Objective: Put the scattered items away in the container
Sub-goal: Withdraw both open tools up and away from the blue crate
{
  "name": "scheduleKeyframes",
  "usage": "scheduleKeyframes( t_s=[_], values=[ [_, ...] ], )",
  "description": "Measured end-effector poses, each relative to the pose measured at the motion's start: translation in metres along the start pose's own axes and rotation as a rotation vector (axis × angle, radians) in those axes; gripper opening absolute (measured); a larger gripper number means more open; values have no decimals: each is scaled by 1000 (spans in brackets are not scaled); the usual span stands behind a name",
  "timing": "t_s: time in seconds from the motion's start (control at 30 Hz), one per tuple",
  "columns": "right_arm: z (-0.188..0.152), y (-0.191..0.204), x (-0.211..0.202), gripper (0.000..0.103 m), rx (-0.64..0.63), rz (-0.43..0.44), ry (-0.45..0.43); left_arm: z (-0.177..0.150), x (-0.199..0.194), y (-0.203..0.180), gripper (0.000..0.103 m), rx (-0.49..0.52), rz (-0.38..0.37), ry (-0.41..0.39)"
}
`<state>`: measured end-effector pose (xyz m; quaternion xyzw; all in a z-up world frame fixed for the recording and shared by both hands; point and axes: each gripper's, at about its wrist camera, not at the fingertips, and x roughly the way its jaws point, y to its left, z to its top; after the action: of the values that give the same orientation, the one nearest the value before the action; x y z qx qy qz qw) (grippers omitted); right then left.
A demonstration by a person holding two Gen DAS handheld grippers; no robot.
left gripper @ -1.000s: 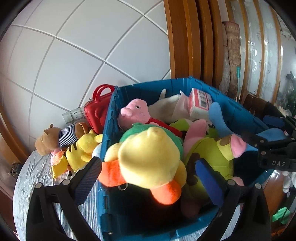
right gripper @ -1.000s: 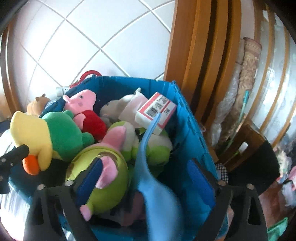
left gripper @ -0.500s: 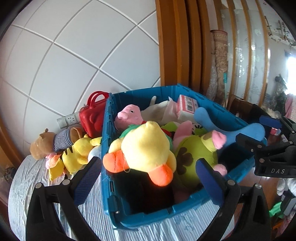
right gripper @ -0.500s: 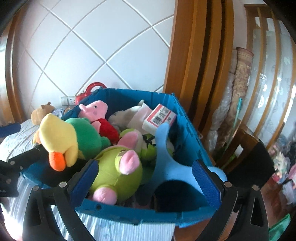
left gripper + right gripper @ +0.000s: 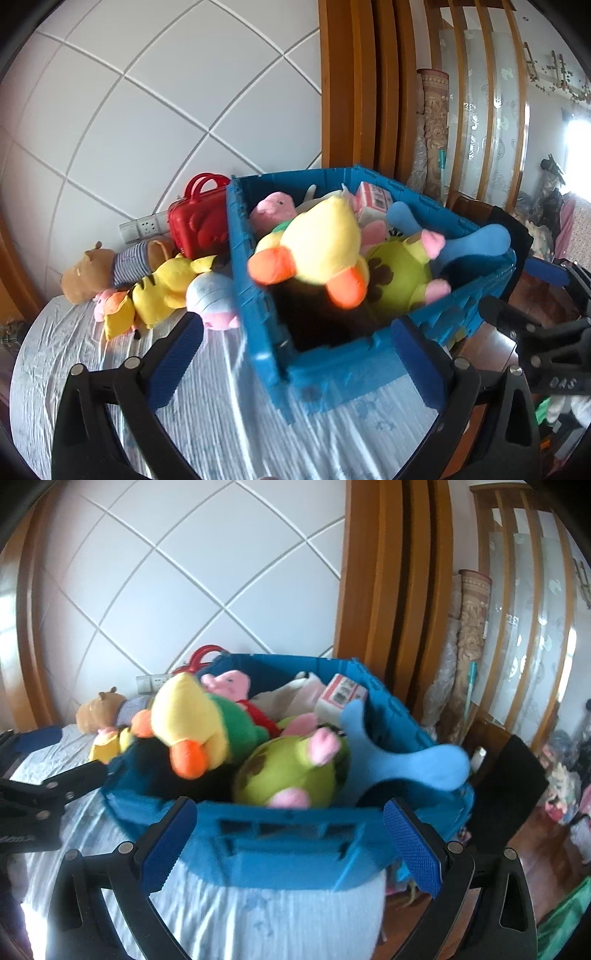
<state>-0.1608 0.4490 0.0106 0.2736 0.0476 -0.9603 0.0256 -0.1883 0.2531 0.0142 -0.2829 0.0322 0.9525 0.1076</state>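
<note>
Both pulled back; crate (image 5: 332, 373) ahead of hand-held gripper (image 5: 299, 354).

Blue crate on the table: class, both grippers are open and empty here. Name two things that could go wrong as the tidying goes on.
1. The blue crate is heaped; the yellow duck plush sits high on the pile near the rim and might tumble out when more goes in.
2. The crate's right end seems to overhang the table edge, so a push from the left gripper or right gripper could shift it off.
</note>
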Motion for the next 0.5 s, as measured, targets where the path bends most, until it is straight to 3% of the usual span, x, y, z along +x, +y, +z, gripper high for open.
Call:
scheduleKeyframes(
  t_s=[0.2, 0.5],
  values=[
    [-21, 36, -11, 102, -9, 59, 15, -25, -14, 24, 103, -47, 32, 38],
    [-26, 78, -18, 102, -62, 163, 24, -47, -42, 48, 103, -140, 137, 79]
  ],
)
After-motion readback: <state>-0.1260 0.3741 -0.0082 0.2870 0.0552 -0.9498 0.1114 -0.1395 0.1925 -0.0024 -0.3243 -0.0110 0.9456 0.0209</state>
